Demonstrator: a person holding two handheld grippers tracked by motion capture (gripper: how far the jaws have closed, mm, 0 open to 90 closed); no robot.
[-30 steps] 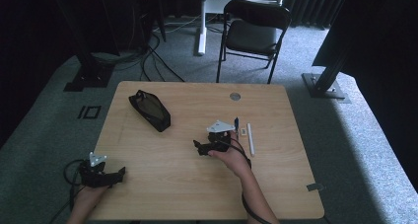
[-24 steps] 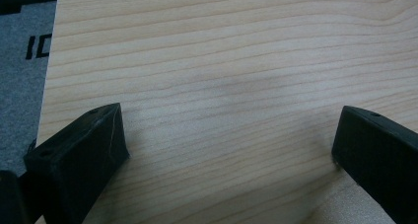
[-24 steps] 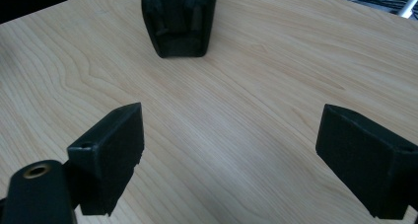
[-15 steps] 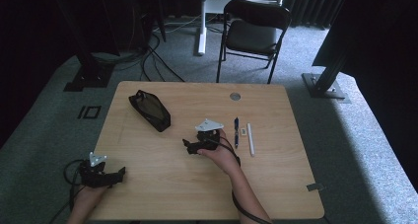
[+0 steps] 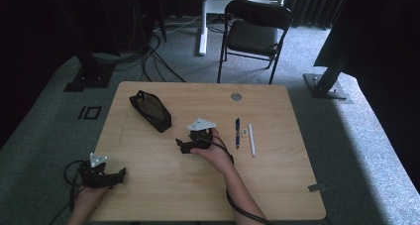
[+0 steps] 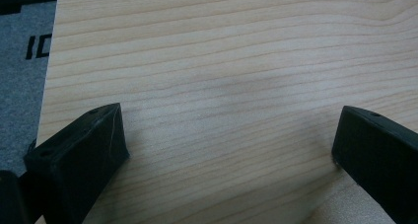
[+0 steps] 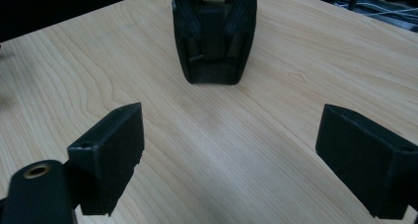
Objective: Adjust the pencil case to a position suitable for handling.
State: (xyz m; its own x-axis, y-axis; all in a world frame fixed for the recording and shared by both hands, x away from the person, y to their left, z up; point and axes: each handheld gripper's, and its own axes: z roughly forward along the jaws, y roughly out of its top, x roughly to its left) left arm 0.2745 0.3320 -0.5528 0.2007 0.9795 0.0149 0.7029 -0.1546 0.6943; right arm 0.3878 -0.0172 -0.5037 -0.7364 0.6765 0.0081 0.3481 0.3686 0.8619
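While wide apart, right gripper faces pouch ahead.

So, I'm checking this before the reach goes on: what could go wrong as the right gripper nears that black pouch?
The right gripper is open and aimed at the black pouch end-on; closing there may only push the soft pouch across the table. The pouch looks limp, so a grip on one end could let it sag. The right forearm passes close to the blue pen and white pen, and could knock them.
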